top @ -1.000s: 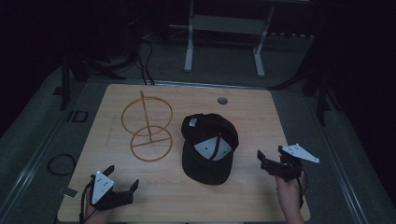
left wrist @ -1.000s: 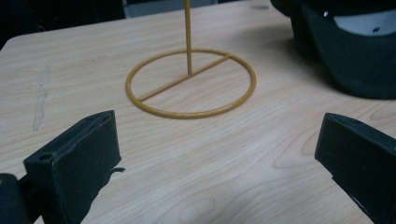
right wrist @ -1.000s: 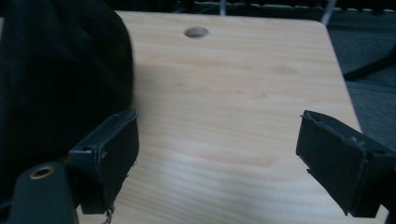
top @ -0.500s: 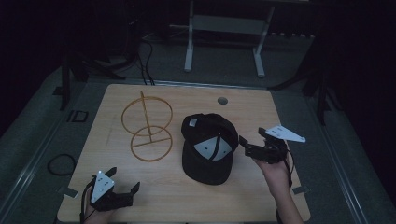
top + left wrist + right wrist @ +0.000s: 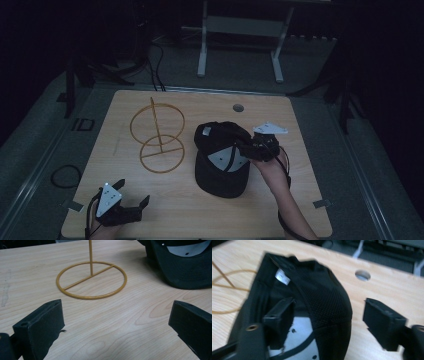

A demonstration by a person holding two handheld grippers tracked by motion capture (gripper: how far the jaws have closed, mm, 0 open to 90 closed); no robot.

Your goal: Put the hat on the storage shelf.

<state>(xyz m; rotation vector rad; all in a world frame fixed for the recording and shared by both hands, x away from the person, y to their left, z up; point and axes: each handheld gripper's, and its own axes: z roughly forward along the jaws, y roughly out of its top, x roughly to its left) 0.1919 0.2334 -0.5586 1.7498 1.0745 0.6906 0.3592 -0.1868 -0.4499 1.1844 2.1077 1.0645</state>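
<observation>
1. High view shows a black cap lying upside down on the wooden worktop, right next to the right claw.
2. Right gripper view shows the cap between the jaws of the right claw. One jaw is inside the cap and the other is outside, with the mesh side wall in the middle.
3. The right claw's jaws are wide apart. They are not squeezing the cap.
4. A white tag is sewn inside the cap, past the inner jaw.
5. A round hole in the worktop sits beyond the outer jaw.
6. A yellow wire stand is on the far side of the cap from the right claw. It has a flat ring at the bottom and a thin post going up.
7. Left gripper view shows the stand's bottom ring straight ahead of the left claw, with the cap brim ahead and to one side.
8. The left claw has its jaws spread wide and holds nothing. It is well apart from the cap, by the near edge of the worktop.
</observation>
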